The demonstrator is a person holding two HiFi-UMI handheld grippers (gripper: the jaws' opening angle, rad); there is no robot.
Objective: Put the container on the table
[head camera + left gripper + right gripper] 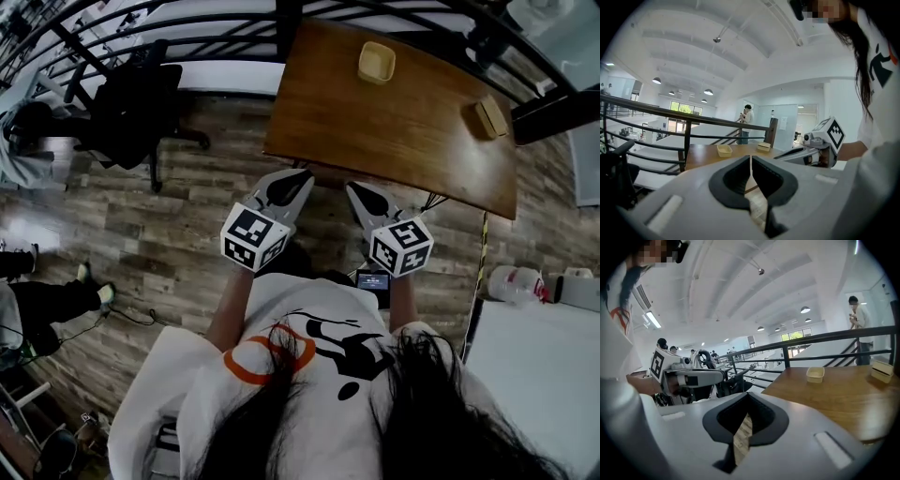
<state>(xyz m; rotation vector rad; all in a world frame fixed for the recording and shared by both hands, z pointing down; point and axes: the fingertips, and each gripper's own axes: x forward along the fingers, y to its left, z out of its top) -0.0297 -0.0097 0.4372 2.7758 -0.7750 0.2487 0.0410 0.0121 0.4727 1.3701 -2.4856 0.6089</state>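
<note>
**Both grippers closed and empty at the near edge of the table**

At far left, a black office chair [131,103] stood on the wood-plank floor [178,234]. The person held the left gripper [302,176] at chest height, its tips just short of the near edge of the wooden table [403,141]. Its jaws were pressed together with nothing between them, as its own view confirmed. Just beside it, the right gripper [354,187] pointed the same way, jaws likewise shut and empty.

Further right and well away from both grippers, a small open yellow container [376,62] already sat upright on the table near its far edge. A shallow tan box [489,116] lay near the table's right end, apart from the container.

Neither gripper carried anything, so the placing step looked either finished or not begun. If the container had to be handled, the jaws would probably need to open fully before the reach, close across one wall, and set it down level, clear of the table edges.
</note>
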